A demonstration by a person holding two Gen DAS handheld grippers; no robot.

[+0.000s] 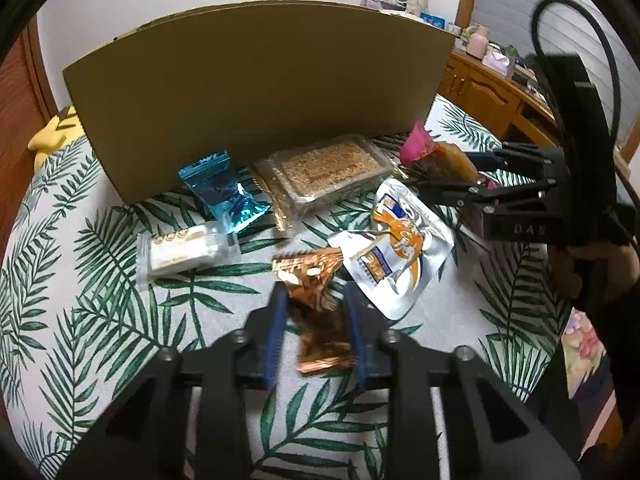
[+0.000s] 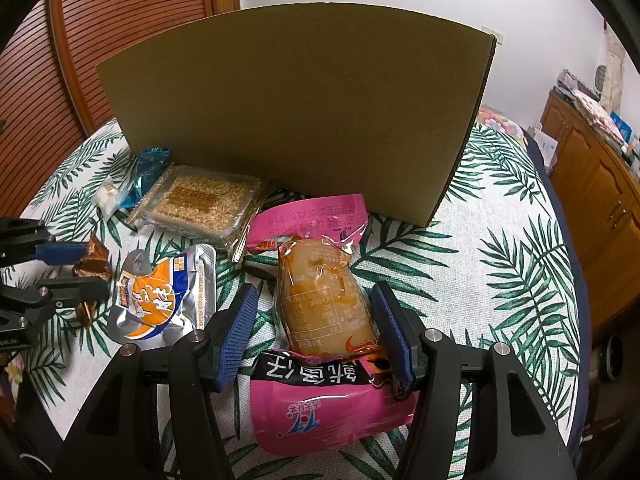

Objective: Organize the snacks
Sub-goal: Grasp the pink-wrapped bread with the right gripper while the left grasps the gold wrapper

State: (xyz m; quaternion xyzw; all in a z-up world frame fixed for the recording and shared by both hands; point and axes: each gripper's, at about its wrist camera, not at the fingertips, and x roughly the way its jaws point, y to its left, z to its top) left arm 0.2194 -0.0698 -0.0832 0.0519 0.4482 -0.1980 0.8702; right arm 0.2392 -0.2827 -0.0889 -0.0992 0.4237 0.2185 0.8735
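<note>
We've got the left gripper [image 1: 316, 300] with jaws spread around the copper wrapper snack [image 1: 316, 312] on the bench [image 1: 120, 320], right gripper [image 2: 316, 320] jaws wide around the pink pouch [image 2: 324, 304], both by the cardboard box [image 1: 256, 92].

The cardboard box [image 2: 296, 112] looked matt brown. The copper wrapper [image 1: 316, 312] and silver pouch [image 2: 164, 296] shone like foil, the pink packet [image 2: 320, 412] was glossy plastic, and the leaf-print cloth [image 2: 500, 280] looked woven.
</note>
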